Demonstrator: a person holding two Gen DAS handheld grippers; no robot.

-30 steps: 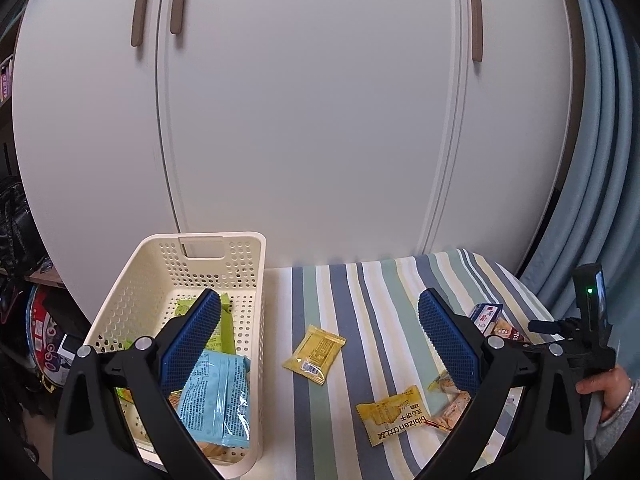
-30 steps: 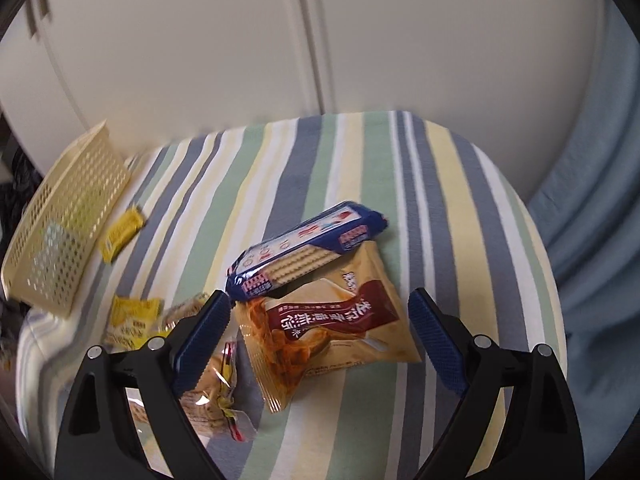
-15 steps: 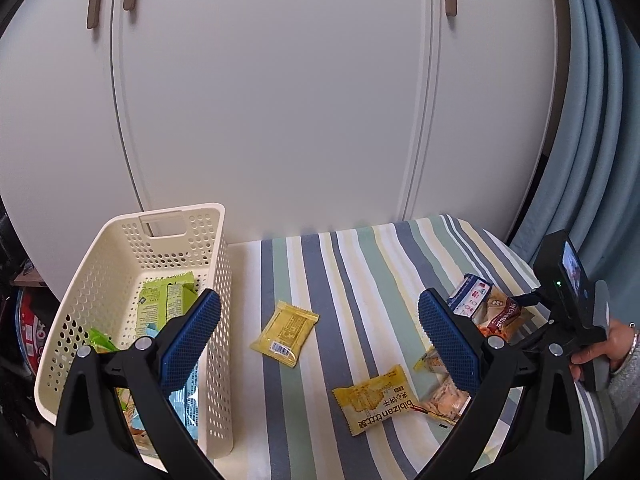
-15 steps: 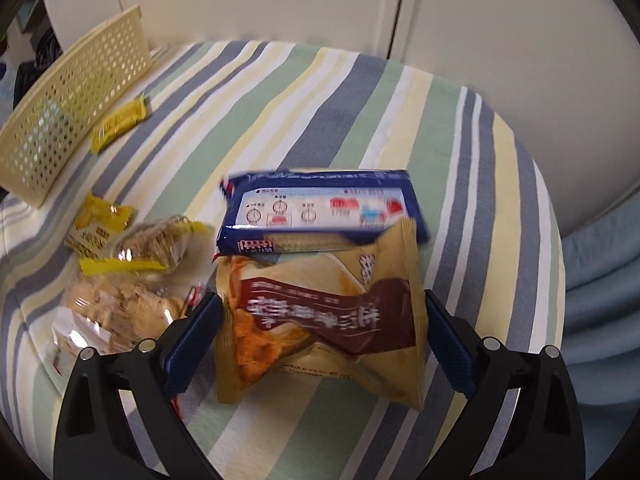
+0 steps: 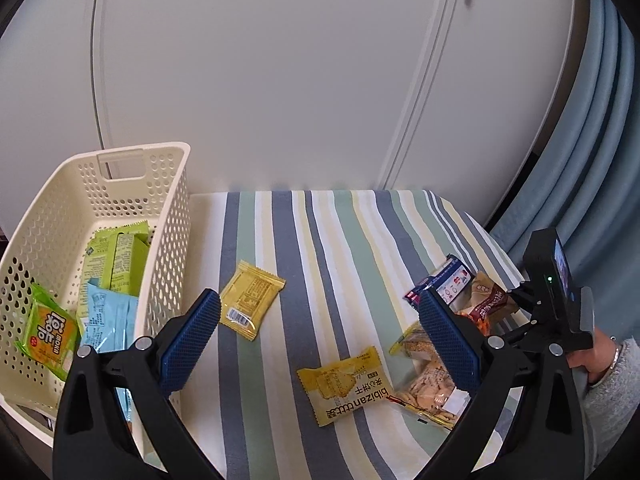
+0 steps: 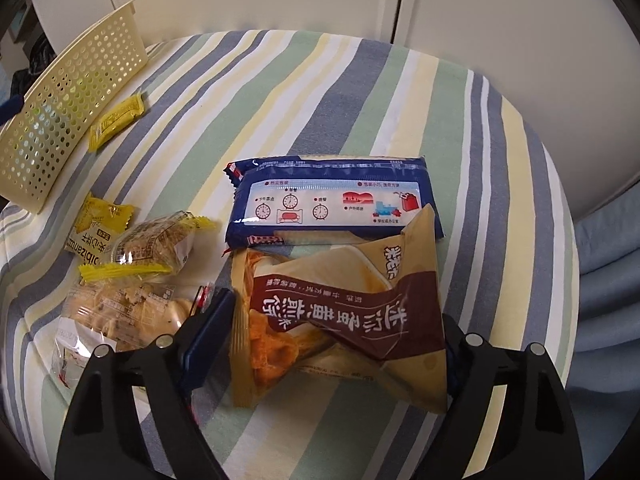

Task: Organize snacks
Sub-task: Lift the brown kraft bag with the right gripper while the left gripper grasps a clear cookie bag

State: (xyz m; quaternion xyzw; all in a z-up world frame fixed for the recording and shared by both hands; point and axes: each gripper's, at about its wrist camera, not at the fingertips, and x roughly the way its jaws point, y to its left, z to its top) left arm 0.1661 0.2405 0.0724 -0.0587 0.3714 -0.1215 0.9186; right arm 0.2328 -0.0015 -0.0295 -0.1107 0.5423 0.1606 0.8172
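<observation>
Blue-padded jaws of the right gripper stand wide, straddling the tan-and-brown snack bag on the striped surface, not yet closed on it; the left gripper hangs spread and empty beside the cream basket

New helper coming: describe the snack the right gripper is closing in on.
On the striped tablecloth, look between the fingers of the right gripper. The tan packet there overlaps the blue cracker pack; only it has a brown band.
</observation>
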